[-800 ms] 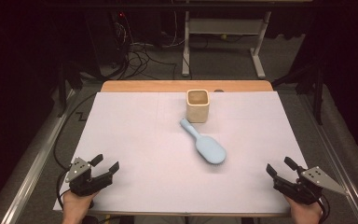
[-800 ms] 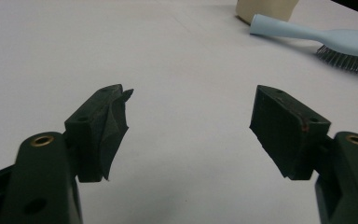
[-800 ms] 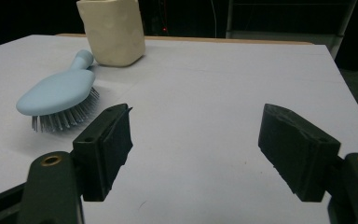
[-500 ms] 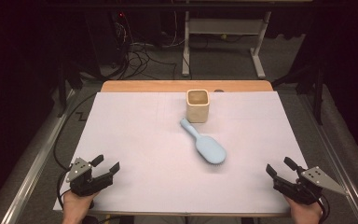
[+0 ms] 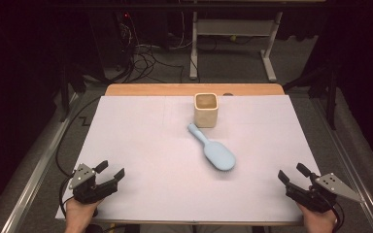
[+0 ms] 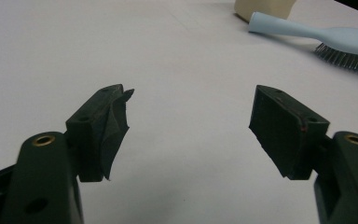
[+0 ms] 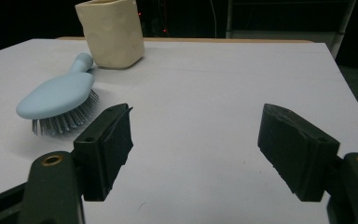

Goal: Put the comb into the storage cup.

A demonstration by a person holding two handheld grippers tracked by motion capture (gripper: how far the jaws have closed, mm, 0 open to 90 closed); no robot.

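At near left corner of white table cover (image 5: pixel 141 145): left gripper (image 5: pixel 110 173), held in a hand (image 5: pixel 81 211), jaws apart, nothing between them. Near the middle, slightly to the right: light blue hairbrush (image 5: pixel 213 148), lying bristles down, handle pointing far-left toward a cream square cup (image 5: pixel 206 109). Handle tip just beside the cup, upright near the far edge. At near right corner: right gripper (image 5: pixel 293 174), jaws spread wide, also empty. Both grippers well apart from the hairbrush.

Bright tabletop, dark surroundings, soft focus
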